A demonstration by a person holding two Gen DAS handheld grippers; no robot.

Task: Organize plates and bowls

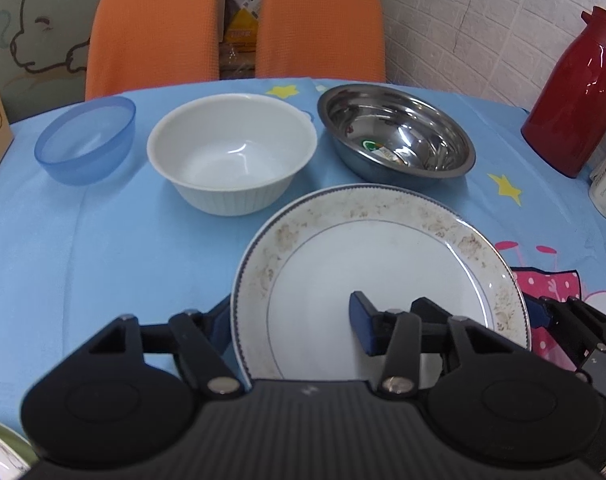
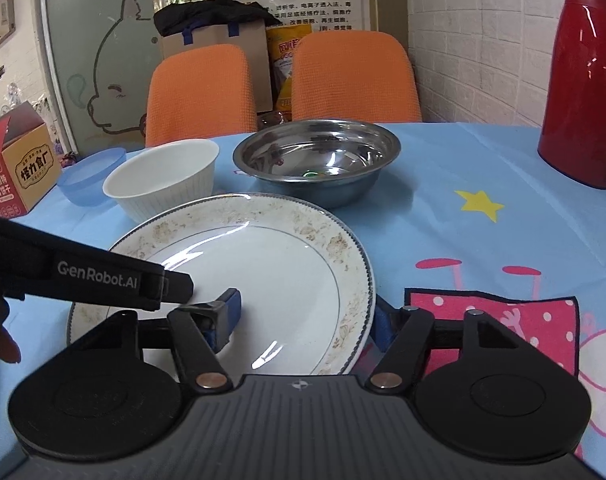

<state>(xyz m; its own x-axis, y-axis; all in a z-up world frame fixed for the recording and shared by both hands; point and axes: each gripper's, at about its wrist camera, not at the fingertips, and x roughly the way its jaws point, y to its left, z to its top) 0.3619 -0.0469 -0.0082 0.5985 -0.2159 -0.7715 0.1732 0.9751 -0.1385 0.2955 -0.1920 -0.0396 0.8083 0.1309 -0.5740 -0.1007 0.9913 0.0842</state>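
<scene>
Blue tablecloth point(image 1: 103, 264), both grippers' fingers point(image 1: 361, 328) astride one plate point(image 1: 383, 256).

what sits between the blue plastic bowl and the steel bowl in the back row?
The white ribbed bowl stands between the blue plastic bowl and the steel bowl, apart from both, with blue tablecloth showing in each gap. Clearest in the left wrist view.
</scene>
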